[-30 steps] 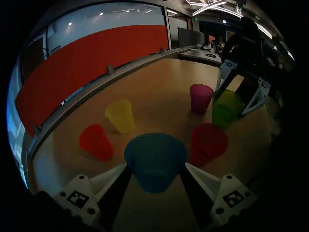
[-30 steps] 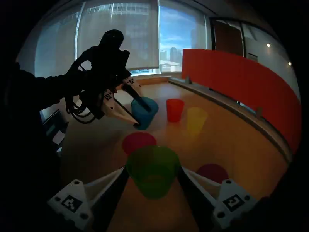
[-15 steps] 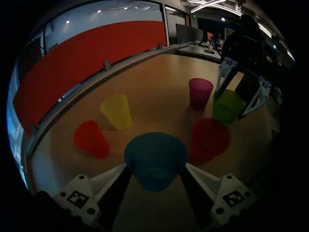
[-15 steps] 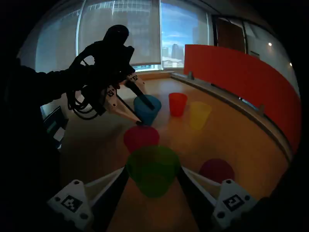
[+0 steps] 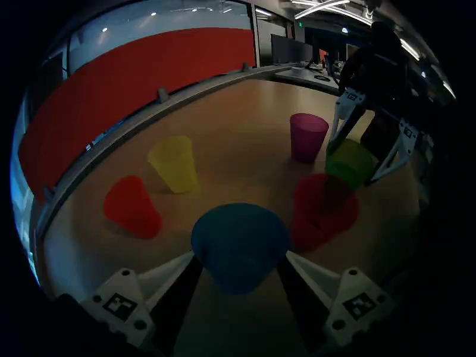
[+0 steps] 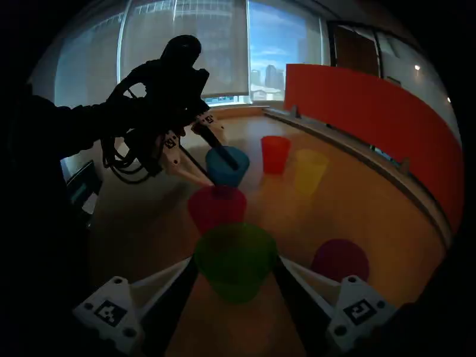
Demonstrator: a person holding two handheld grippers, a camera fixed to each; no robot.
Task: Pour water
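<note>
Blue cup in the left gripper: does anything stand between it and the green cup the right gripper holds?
Yes. A red cup stands on the table directly between the blue cup and the green cup; whether the held cups clear its rim cannot be told.

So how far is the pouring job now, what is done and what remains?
Done: both cups are picked up: the left gripper is shut on the blue cup, the right gripper on the green cup. In hand: both are held close to the red cup. Left: the pour itself; no stream shows, and I cannot tell whether any cup holds water.
</note>
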